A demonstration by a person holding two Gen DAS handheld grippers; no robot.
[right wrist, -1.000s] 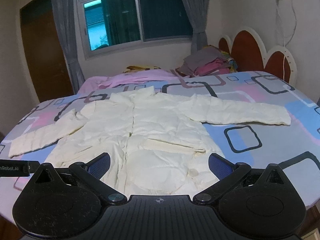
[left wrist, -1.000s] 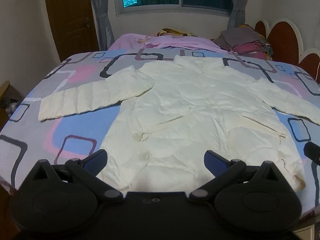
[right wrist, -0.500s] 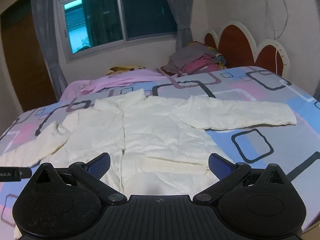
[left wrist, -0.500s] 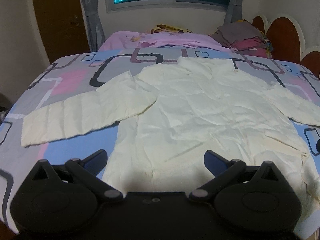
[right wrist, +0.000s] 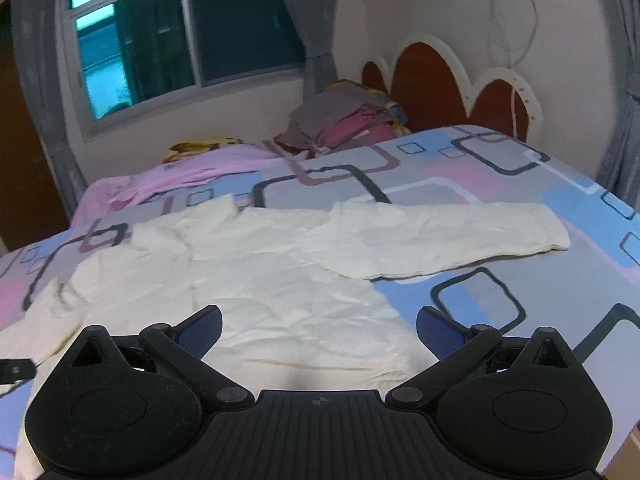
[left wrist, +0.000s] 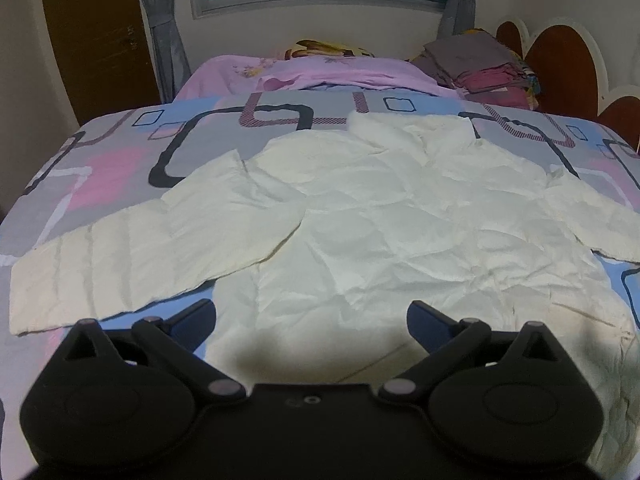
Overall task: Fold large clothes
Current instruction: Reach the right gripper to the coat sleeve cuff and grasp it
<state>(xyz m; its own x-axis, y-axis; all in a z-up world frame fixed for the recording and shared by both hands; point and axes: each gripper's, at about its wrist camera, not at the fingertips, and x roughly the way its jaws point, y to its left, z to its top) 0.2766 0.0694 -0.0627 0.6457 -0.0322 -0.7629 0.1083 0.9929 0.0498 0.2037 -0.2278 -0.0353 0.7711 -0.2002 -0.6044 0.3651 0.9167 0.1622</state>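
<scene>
Cream quilted jacket (left wrist: 400, 216) lies flat on my patterned bedspread (left wrist: 112, 168), sleeves spread (collar toward the window). Left gripper (left wrist: 311, 322) and right gripper (right wrist: 319, 326) hover over its lower body, both spread wide, holding nothing.

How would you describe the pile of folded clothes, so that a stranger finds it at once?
Start at the scalloped brown headboard with its white edge. Just beside it, at the far corner of the bed, sits a pile of folded clothes. It is grey on top and dark pink below, unlike the cream jacket that lies spread flat nearby.
</scene>
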